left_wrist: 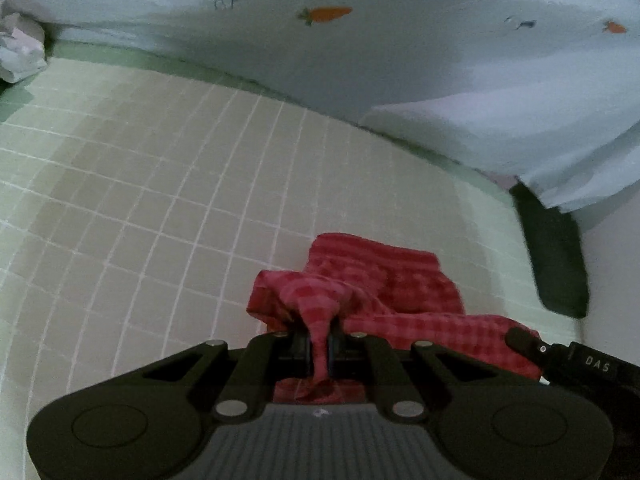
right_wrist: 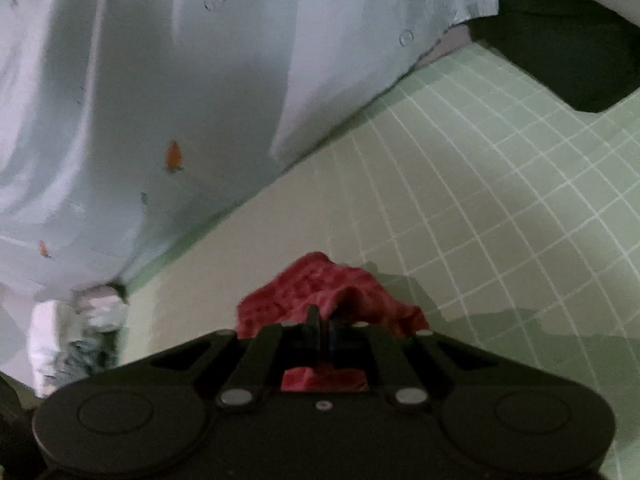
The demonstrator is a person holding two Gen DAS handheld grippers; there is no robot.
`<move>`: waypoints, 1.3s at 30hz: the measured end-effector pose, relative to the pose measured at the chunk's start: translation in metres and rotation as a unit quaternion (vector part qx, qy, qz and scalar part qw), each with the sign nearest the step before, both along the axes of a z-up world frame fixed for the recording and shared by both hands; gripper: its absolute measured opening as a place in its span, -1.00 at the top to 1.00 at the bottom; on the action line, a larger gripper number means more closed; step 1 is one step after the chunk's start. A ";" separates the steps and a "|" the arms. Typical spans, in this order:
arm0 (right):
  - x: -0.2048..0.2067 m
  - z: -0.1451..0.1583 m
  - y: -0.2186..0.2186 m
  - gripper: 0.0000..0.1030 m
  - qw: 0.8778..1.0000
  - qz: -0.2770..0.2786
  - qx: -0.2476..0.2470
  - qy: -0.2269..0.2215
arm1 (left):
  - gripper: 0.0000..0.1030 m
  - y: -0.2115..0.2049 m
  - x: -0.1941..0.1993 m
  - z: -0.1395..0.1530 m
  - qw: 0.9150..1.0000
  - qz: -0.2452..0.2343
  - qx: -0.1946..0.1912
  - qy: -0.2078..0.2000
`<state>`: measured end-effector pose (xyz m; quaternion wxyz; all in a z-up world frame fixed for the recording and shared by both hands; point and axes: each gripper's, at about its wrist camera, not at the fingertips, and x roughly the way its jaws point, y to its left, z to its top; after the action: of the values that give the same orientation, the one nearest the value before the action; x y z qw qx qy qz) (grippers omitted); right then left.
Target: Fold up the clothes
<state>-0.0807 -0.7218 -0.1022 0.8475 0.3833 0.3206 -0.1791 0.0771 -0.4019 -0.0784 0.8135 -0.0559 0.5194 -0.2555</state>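
Observation:
A red checked cloth hangs bunched above the green grid mat. My left gripper is shut on a twisted edge of it, which runs down between the jaws. The right gripper's black body shows at the cloth's right end in the left wrist view. In the right wrist view my right gripper is shut on the same red cloth, which bulges up just beyond the fingertips. The cloth is crumpled, not flat.
A pale blue sheet with carrot prints lies along the mat's far edge, also in the right wrist view. A dark folded item sits at the mat's right corner. A crumpled pale garment lies far left.

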 end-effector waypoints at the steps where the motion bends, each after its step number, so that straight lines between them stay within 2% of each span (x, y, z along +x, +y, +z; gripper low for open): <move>1: 0.007 -0.004 -0.002 0.91 1.000 0.000 -0.002 0.008 | 0.84 -0.003 0.007 -0.006 1.000 -0.001 0.002 0.006; 6: 0.040 -0.024 -0.012 0.91 0.999 0.003 -0.008 0.048 | 0.84 -0.010 0.034 -0.028 0.999 0.005 0.003 0.034; 13: 0.063 -0.048 -0.008 0.90 0.995 0.024 -0.012 0.099 | 0.82 -0.013 0.045 -0.048 0.998 0.029 0.015 0.059; 16: 0.065 -0.044 -0.014 0.81 0.996 0.019 -0.006 0.086 | 0.59 -0.010 0.047 -0.038 0.997 0.051 0.012 0.054; 18: 0.058 -0.030 -0.018 0.71 0.999 0.005 -0.014 0.044 | 0.32 -0.007 0.042 -0.017 0.998 0.056 0.001 0.008; 20: 0.046 -0.014 -0.020 0.32 0.999 -0.012 -0.036 -0.001 | -0.26 -0.004 0.035 0.004 0.997 0.058 -0.008 -0.046; 22: 0.037 -0.001 -0.018 0.26 0.997 -0.016 -0.072 -0.016 | -0.35 -0.003 0.028 0.018 0.995 0.057 -0.005 -0.087; 25: 0.026 0.004 -0.010 0.15 0.993 -0.008 -0.114 0.003 | -0.43 -0.002 0.017 0.019 0.994 0.047 0.014 -0.099; 27: 0.019 -0.002 -0.002 0.08 0.992 -0.001 -0.126 0.023 | -0.43 0.000 0.010 0.009 0.995 0.042 0.025 -0.084; 29: 0.013 -0.011 0.008 -0.08 0.991 0.007 -0.124 0.045 | -0.43 0.003 0.003 -0.001 0.996 0.039 0.034 -0.068; 32: 0.003 -0.025 0.019 -0.15 0.990 0.024 -0.121 0.072 | -0.43 0.006 -0.008 -0.015 0.997 0.033 0.048 -0.043; 36: -0.001 -0.037 0.027 -0.28 0.984 0.041 -0.139 0.104 | -0.43 0.011 -0.022 -0.035 0.997 0.026 0.067 -0.009; 39: 0.006 -0.048 0.026 -0.32 0.980 0.048 -0.140 0.133 | -0.43 0.008 -0.015 -0.048 0.997 0.020 0.073 0.007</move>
<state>-0.0746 -0.6954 -0.1506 0.8502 0.2179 0.4198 -0.2310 0.0619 -0.3942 -0.1261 0.8165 -0.0091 0.5415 -0.2002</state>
